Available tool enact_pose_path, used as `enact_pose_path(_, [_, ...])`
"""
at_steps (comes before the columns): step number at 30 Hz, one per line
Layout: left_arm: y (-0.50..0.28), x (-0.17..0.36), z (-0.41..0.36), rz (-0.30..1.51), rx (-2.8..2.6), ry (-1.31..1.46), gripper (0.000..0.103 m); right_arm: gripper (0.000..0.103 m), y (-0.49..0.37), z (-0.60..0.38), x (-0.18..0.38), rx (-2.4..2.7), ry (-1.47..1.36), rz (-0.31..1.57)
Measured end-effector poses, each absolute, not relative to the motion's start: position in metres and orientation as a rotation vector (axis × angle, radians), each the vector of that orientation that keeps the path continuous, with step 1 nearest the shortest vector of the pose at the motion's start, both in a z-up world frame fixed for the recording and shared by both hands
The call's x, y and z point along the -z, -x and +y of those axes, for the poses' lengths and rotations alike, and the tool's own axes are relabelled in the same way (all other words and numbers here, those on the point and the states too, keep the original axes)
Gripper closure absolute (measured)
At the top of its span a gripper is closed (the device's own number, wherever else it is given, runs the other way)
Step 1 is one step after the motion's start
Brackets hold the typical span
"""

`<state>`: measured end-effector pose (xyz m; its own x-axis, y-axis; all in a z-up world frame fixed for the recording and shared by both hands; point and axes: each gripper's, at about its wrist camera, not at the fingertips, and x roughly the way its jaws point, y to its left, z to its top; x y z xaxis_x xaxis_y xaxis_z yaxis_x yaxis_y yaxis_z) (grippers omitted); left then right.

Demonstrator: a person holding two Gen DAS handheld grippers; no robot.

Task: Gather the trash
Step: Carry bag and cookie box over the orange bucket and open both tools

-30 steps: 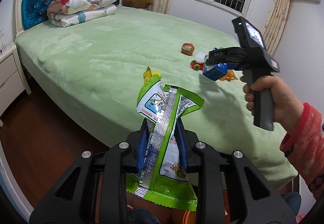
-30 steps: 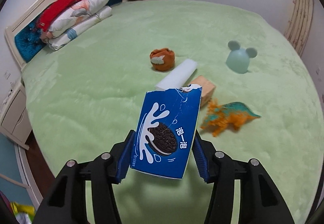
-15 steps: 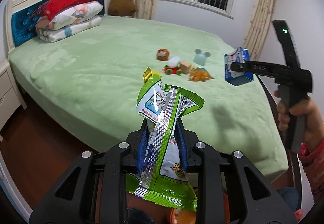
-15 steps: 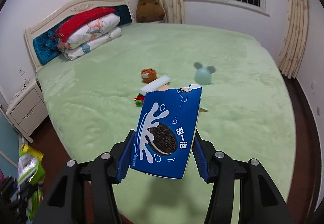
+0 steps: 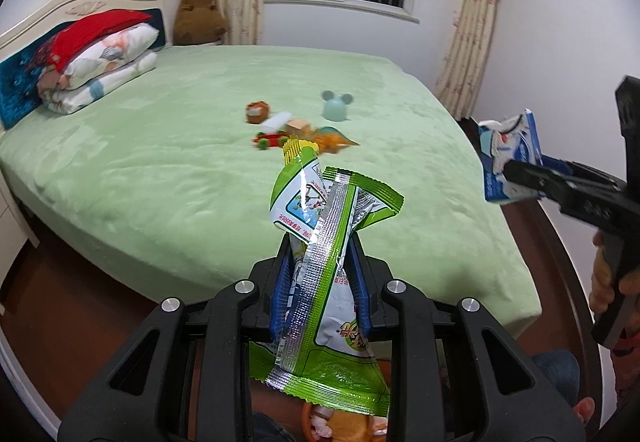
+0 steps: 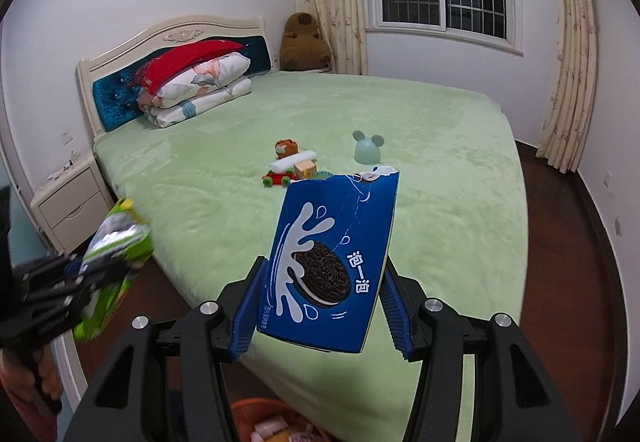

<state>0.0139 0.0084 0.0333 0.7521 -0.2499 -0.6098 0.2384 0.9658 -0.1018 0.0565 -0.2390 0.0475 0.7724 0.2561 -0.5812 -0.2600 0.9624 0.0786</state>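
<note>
My left gripper point(image 5: 320, 274) is shut on a green and silver snack wrapper point(image 5: 332, 242), held upright off the near side of the bed. It also shows at the left of the right wrist view point(image 6: 108, 262). My right gripper point(image 6: 324, 306) is shut on a torn blue cookie box point(image 6: 332, 262), seen from the side at the right of the left wrist view point(image 5: 510, 158). An orange bin point(image 6: 276, 422) with trash in it sits below both grippers, mostly hidden.
The green bed point(image 5: 180, 170) carries a cluster of toys point(image 5: 296, 126) and a pale blue mouse-eared toy point(image 6: 368, 148) at its middle. Folded bedding point(image 6: 192, 86) lies by the headboard. A white nightstand point(image 6: 68, 202) stands left of the bed. Dark wood floor point(image 6: 568, 262) surrounds it.
Both grippers have pulled back from the bed with their items still held. The bed and toys look farther off, and the orange bin has come into view below.
</note>
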Motion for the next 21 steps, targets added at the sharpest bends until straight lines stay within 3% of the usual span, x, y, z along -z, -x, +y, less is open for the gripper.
enact_pose_path(11, [0.019,-0.008,-0.041,0.746,0.376,-0.062,0.077,0.05,0.014,-0.279,0.0,-0.292,-0.01,0.738])
enact_pose_path(21, [0.029,0.08,-0.057,1.001,0.381,-0.04,0.077,0.05,0.045,-0.273,0.076,-0.343,-0.059,0.926])
